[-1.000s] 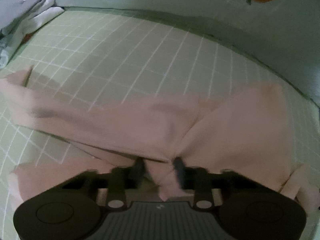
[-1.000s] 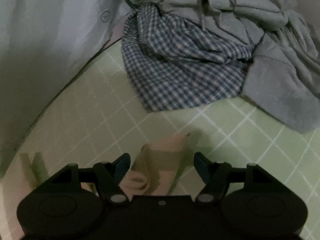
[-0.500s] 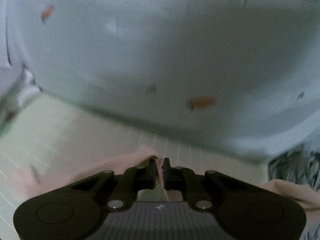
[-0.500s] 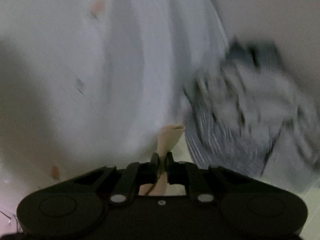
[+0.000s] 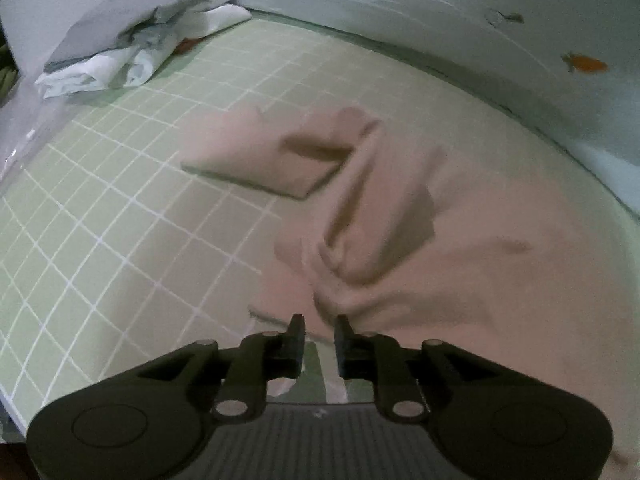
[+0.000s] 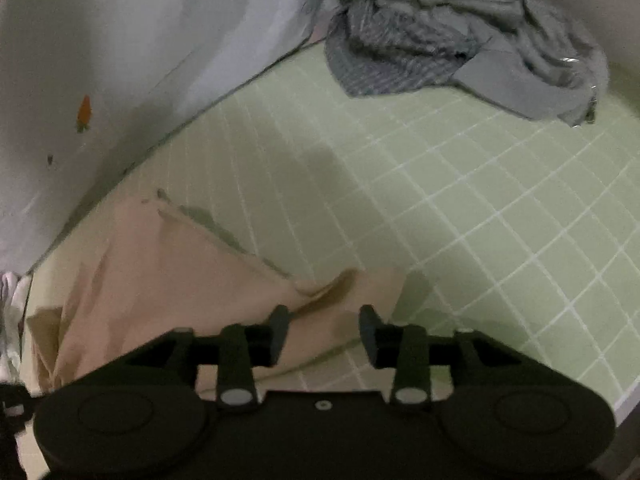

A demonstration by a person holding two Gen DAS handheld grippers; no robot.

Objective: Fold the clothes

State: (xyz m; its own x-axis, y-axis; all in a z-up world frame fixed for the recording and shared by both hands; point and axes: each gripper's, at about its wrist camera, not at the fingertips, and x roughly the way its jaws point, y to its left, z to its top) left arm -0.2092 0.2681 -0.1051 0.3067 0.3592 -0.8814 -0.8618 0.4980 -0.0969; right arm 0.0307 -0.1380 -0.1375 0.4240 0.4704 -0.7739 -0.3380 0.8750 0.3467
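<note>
Pink cloth, one garment, lies spread and rumpled on the green checked sheet, filling the centre and right of the left wrist view, with one flap doubled over toward upper centre. In the right wrist view the same garment fills the lower left. Its long axis seems to run across between the two grippers, though blur makes the outline uncertain. The left gripper sits at a bunched ridge directly ahead of its fingers, which stand slightly apart with nothing clearly pinched. The right gripper hovers over a creased corner, its fingers wide apart and empty. Each is about as close to its own end. Whatever fold follows turns on both ends moving together. Beyond: one folded white-and-grey stack at upper left, one unfolded heap at upper right.
</note>
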